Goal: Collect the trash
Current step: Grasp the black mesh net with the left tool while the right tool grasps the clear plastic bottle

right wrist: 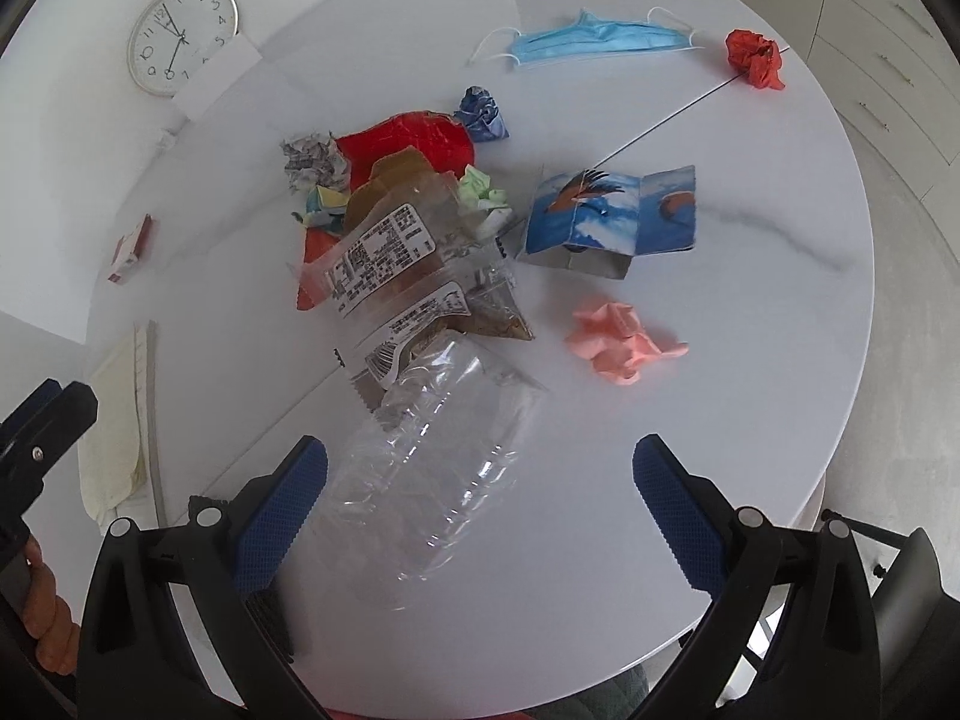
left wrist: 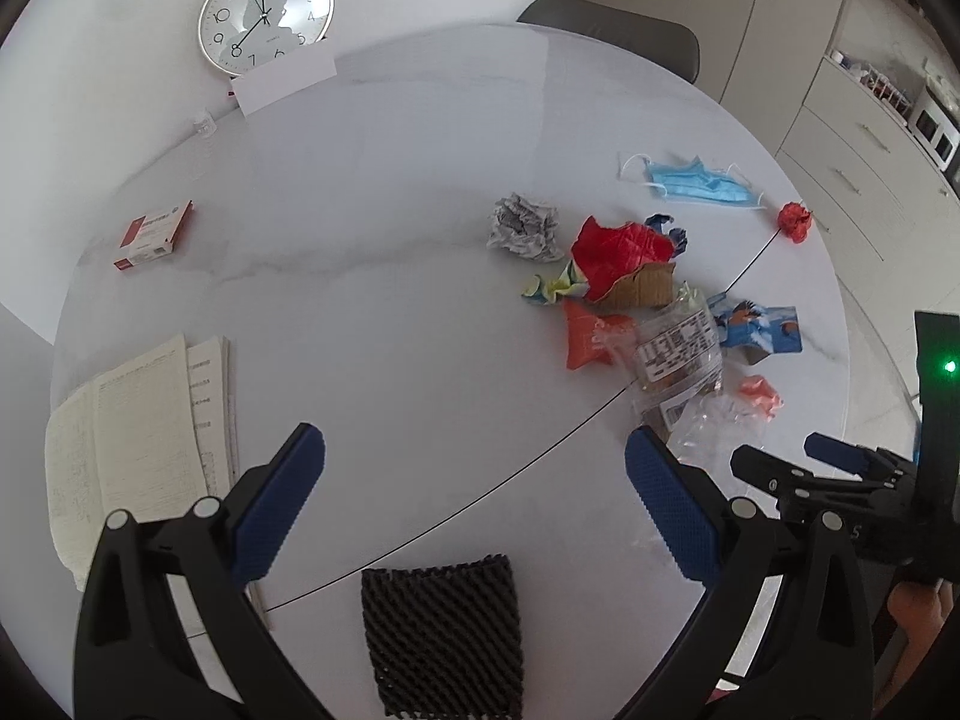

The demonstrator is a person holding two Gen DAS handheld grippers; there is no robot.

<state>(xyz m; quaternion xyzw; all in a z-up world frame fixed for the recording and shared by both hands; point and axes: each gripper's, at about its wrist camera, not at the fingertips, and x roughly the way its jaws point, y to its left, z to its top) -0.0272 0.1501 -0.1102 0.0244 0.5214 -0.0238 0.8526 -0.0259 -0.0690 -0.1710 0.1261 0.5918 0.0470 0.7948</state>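
Between the spread, empty right gripper [right wrist: 480,480] fingers lies a crushed clear bottle [right wrist: 438,456], probably untouched; closing comes next. Left gripper [left wrist: 474,480] is likewise agape, pile [left wrist: 624,276] at one o'clock.

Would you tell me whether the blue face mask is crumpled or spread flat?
Spread flat: the mask lies unfolded on the table, ear loops out at both ends.

The left gripper [left wrist: 474,456] has its jaws spread wide with nothing between the blue pads [left wrist: 279,504]. The right gripper [right wrist: 480,468] is likewise spread wide, gripping nothing. In the left wrist view the right gripper [left wrist: 828,474] shows off to the right of the jaws, a hand [left wrist: 915,606] behind it.
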